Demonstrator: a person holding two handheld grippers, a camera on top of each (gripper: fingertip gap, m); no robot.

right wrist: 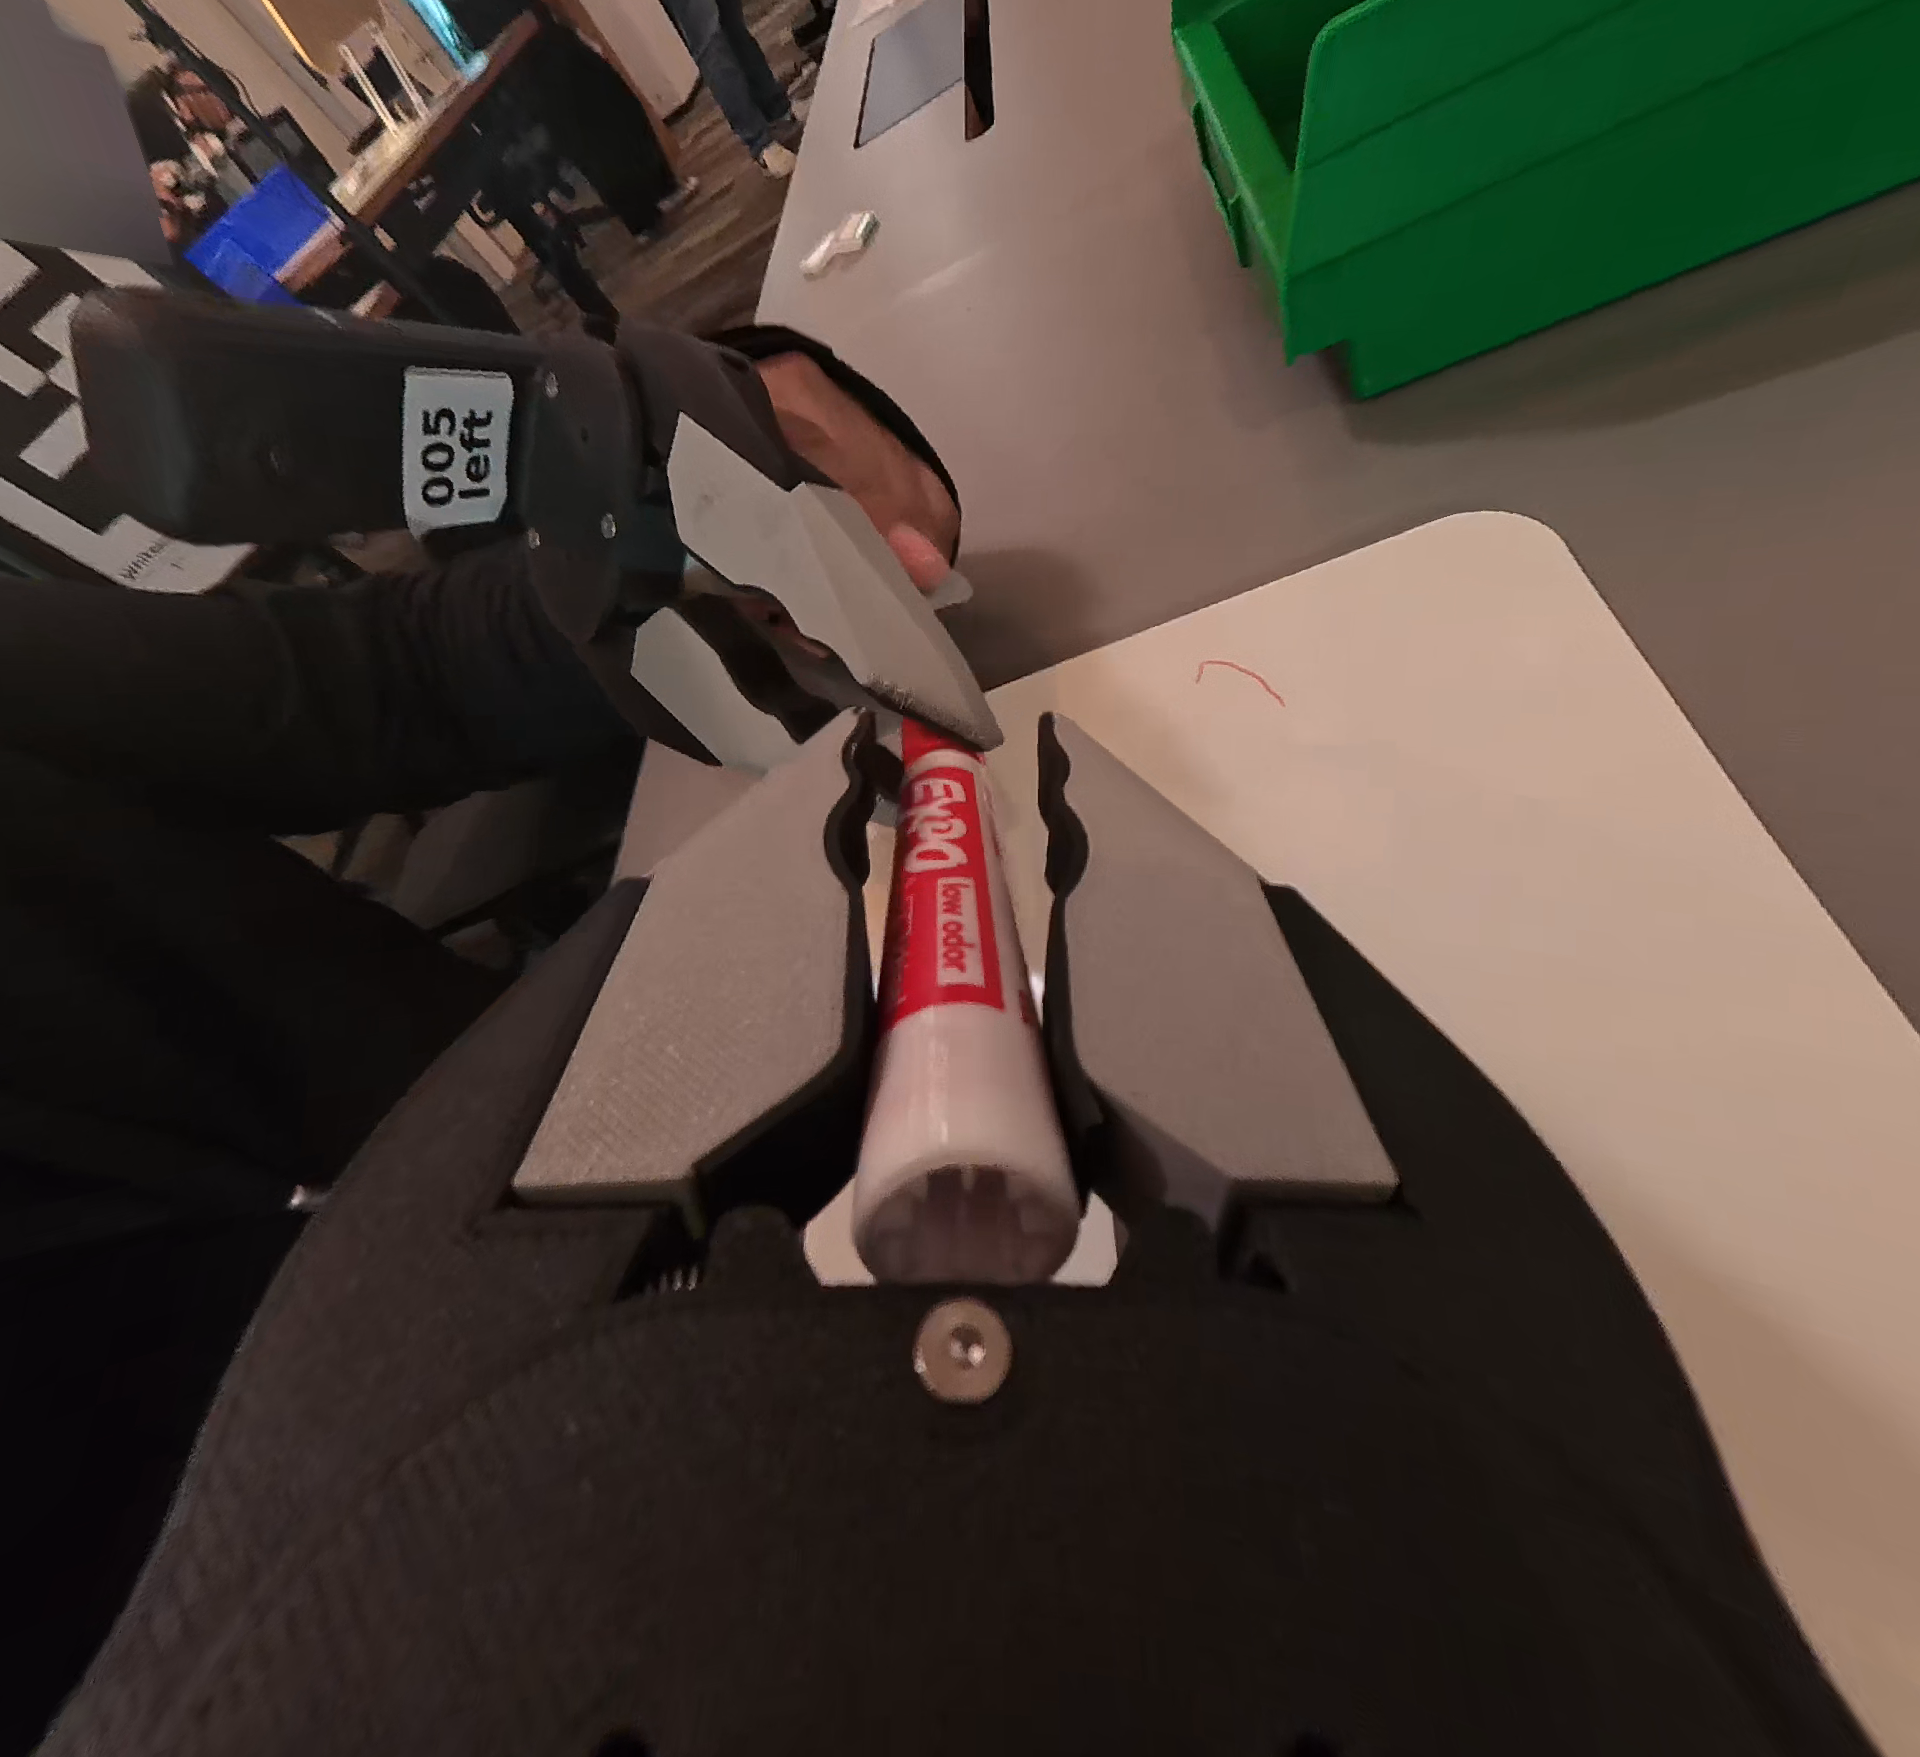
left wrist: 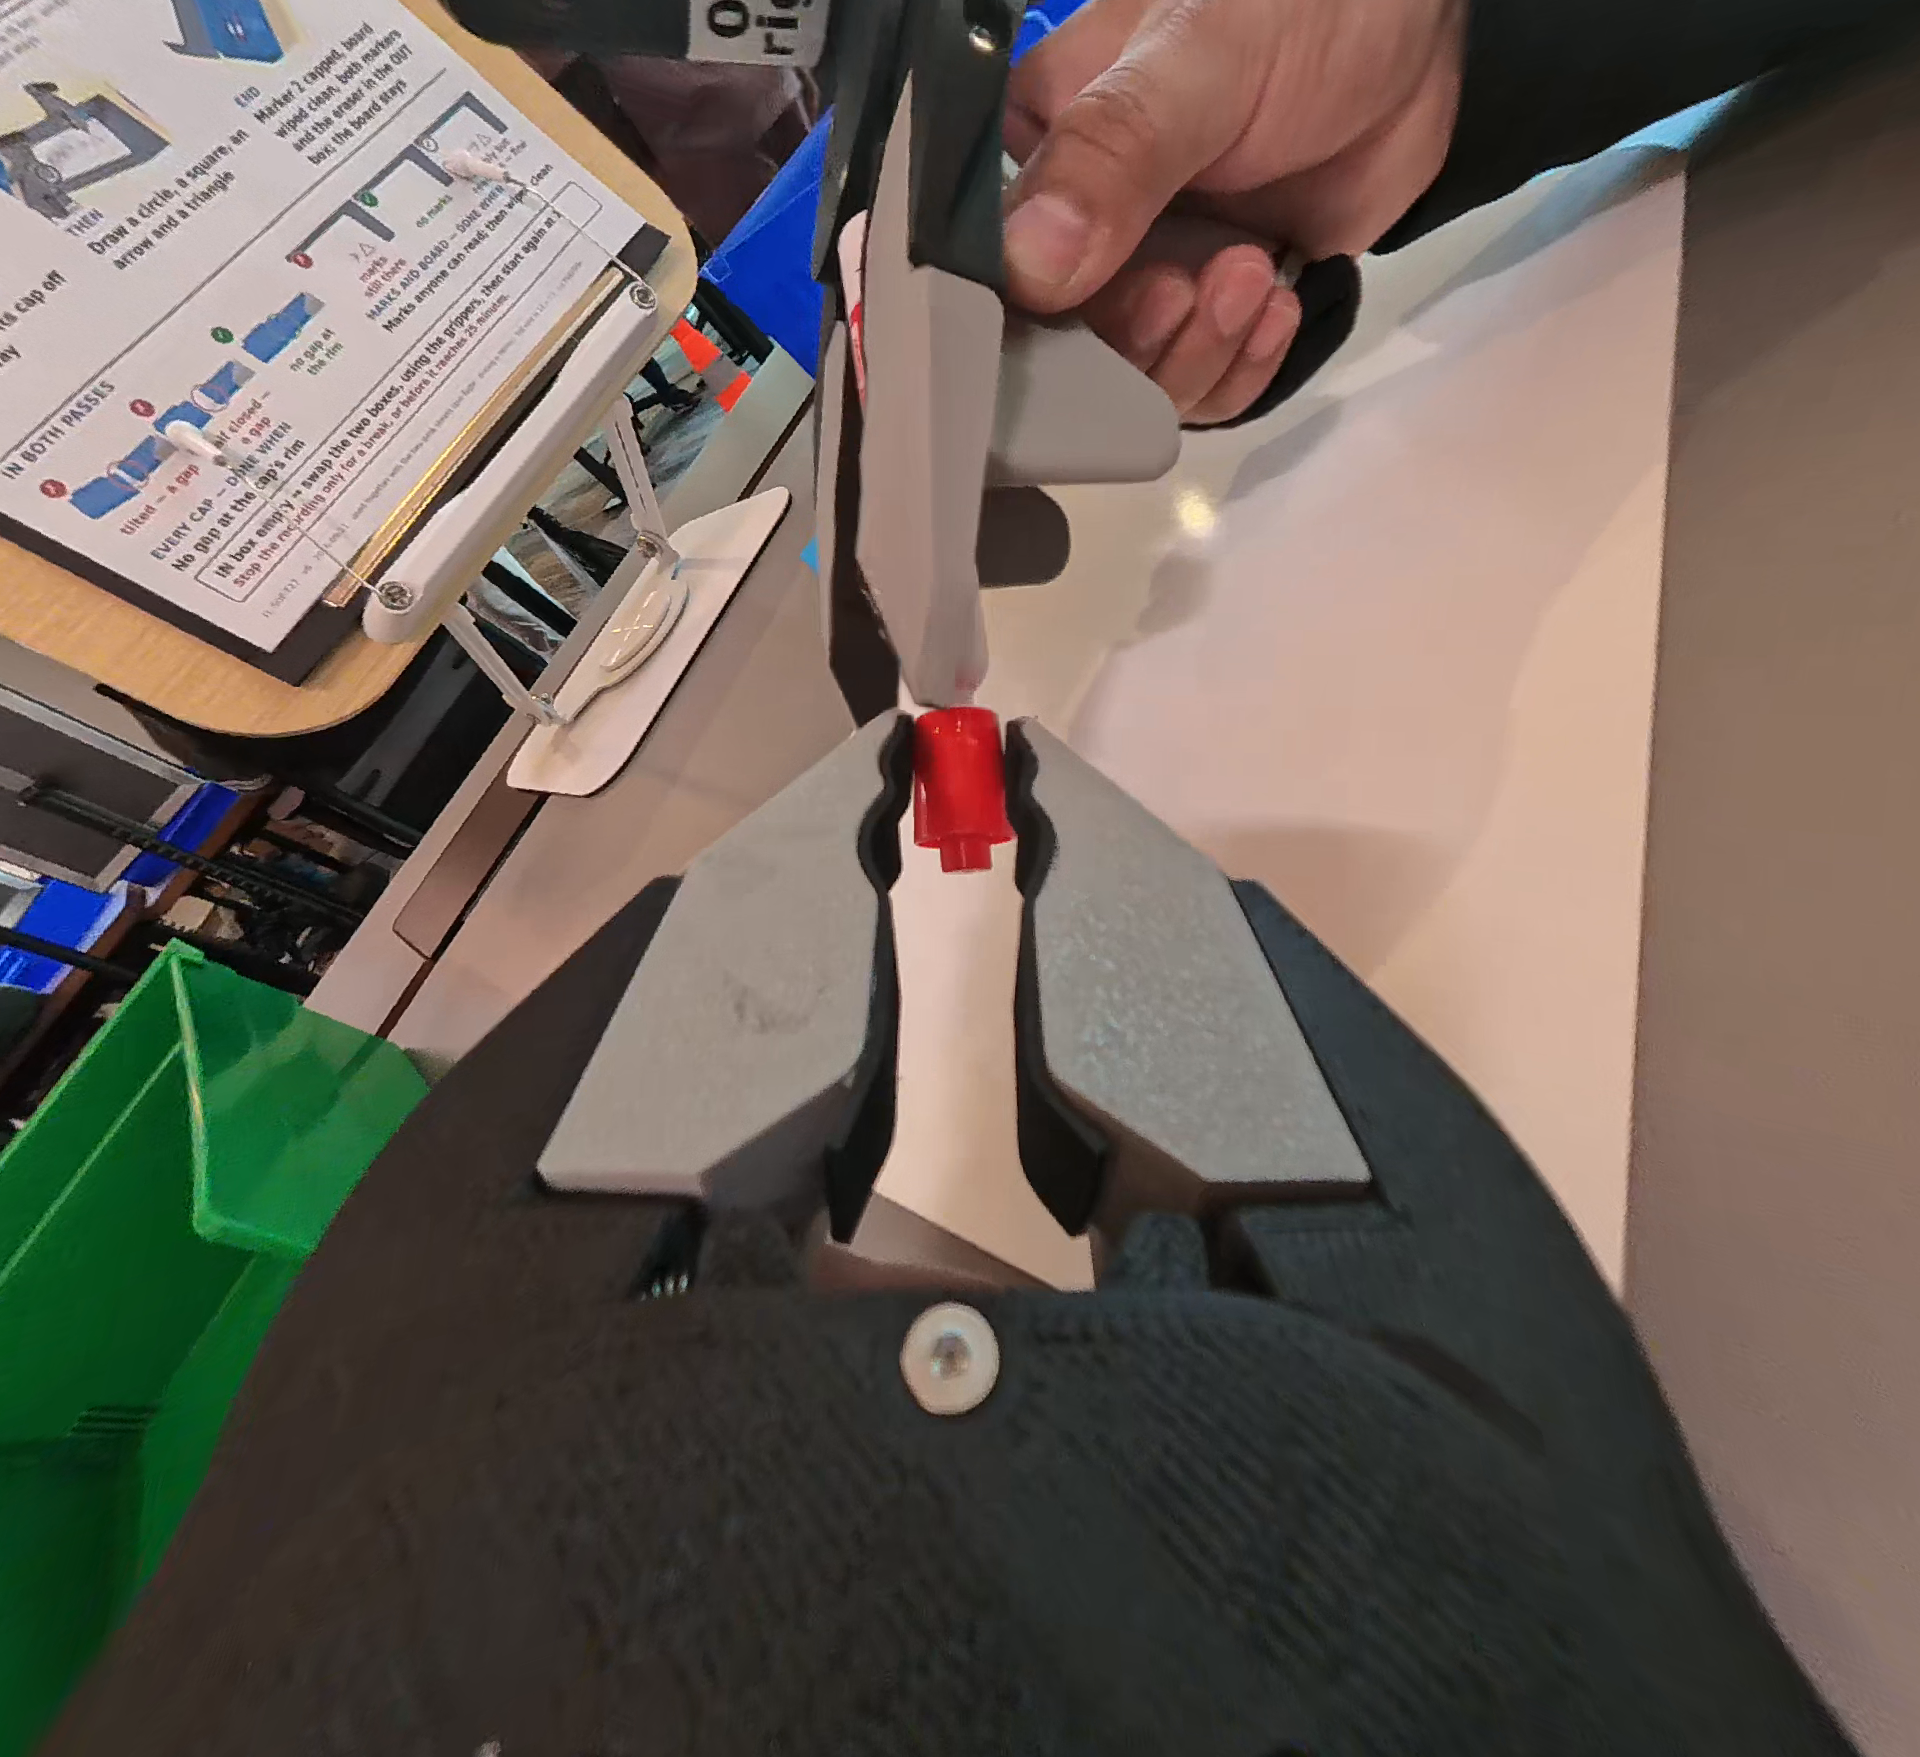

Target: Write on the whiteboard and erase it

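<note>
In the left wrist view my left gripper (left wrist: 956, 743) is shut on a red marker cap (left wrist: 958, 777), pinched between the fingertips above the white whiteboard (left wrist: 1351, 668). My right gripper (left wrist: 935, 668) comes down from above and its tips meet the cap's far end. In the right wrist view my right gripper (right wrist: 951, 743) is shut on a red-and-white marker (right wrist: 951, 959) that lies along its fingers. The left gripper (right wrist: 951, 715) covers the marker's front end, so the join with the cap is hidden. The whiteboard (right wrist: 1455, 928) bears one short red stroke (right wrist: 1236, 677).
A green bin (left wrist: 156, 1188) stands at the left of the grey table, also in the right wrist view (right wrist: 1558, 128). An instruction sheet on a wooden stand (left wrist: 260, 273) rises beyond it. A small white object (right wrist: 842, 242) lies on the table. People stand far off. The grippers are tip to tip, or close to it.
</note>
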